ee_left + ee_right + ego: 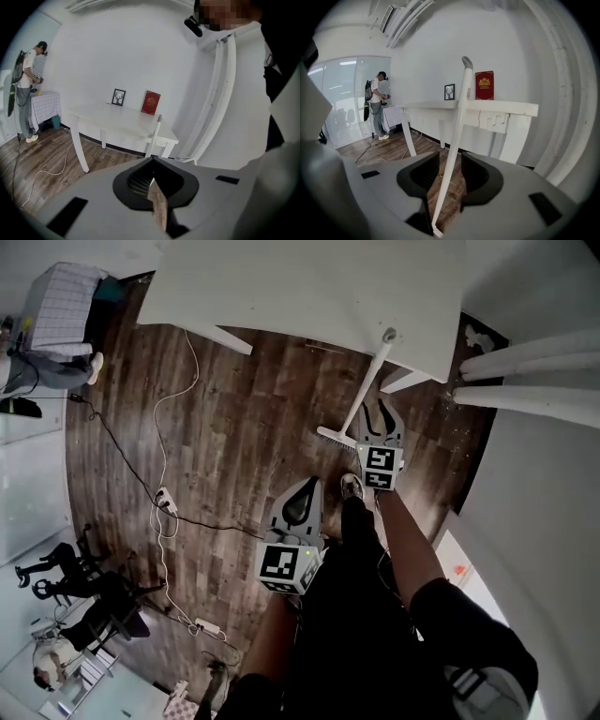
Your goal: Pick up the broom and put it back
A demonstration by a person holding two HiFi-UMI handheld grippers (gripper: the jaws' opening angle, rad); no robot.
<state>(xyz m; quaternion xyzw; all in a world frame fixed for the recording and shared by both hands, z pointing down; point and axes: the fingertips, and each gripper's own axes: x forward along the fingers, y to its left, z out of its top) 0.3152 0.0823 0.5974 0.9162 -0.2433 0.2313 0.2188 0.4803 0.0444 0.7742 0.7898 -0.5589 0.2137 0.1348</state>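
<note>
A white broom [370,382] leans against the edge of the white table [309,287], with its head [336,438] on the wood floor. My right gripper [376,414] is at the low part of the handle. In the right gripper view the handle [457,136] runs up between the open jaws of the right gripper [450,159], with a gap on each side. My left gripper [305,487] hangs lower and nearer to me, shut and empty, and apart from the broom. In the left gripper view that gripper [151,161] points toward the table [117,123] and the broom [153,133].
Cables [164,427] and a power strip [167,501] lie on the floor at left. White pipes [525,371] run along the right wall. A picture frame [119,97] and a red book [151,102] stand on the table. Another person [26,89] stands far left by a small table.
</note>
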